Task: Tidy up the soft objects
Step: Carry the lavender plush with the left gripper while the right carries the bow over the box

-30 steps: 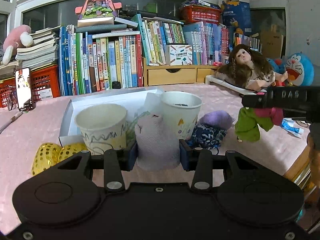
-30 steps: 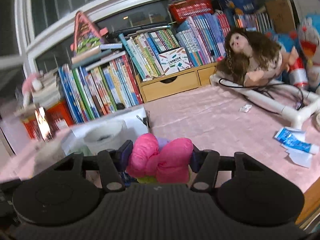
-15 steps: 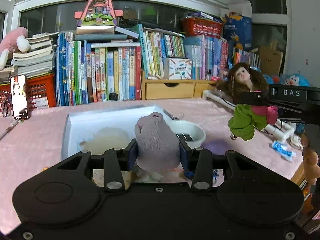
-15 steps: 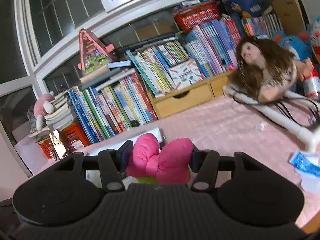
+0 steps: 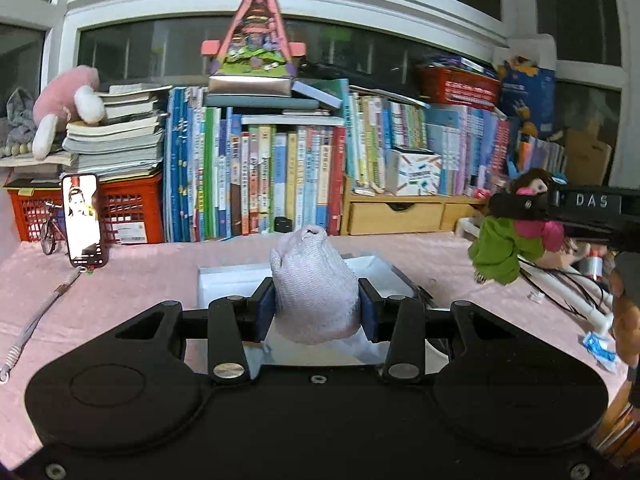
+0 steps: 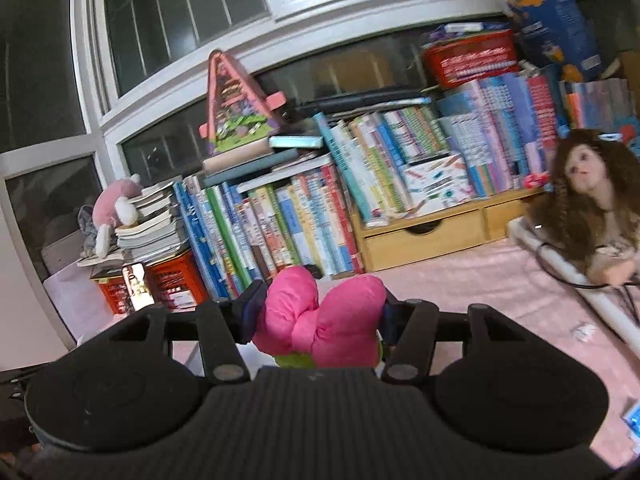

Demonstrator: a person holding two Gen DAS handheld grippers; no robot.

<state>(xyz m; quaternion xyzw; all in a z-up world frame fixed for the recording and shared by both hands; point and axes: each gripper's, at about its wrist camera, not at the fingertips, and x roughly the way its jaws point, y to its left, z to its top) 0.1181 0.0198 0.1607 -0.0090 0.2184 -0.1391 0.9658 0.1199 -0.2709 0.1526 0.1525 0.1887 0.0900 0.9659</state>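
My left gripper (image 5: 316,307) is shut on a pale lilac knitted sock (image 5: 314,292), bunched between its blue pads, held above a white open box (image 5: 232,280) on the pink tablecloth. My right gripper (image 6: 320,322) is shut on a pink and green soft toy (image 6: 324,326); its pink lobes fill the jaws. In the left wrist view the same toy (image 5: 504,248) hangs from the right gripper (image 5: 520,216) at the right, green part (image 5: 496,254) drooping below, well above the table. The paper cups are hidden below the left gripper.
A row of books (image 5: 280,176) and a wooden drawer unit (image 5: 396,216) line the back. A phone (image 5: 83,220) stands at the left by a red crate (image 5: 124,212). A long-haired doll (image 6: 588,204) lies on white pipes (image 5: 568,284) at the right. A person's hand (image 5: 626,320) shows at the right edge.
Both grippers have risen with their loads. The paper cups, gold balls and dark cloth near the box have dropped out of the left wrist view; the toy still hangs at the right.
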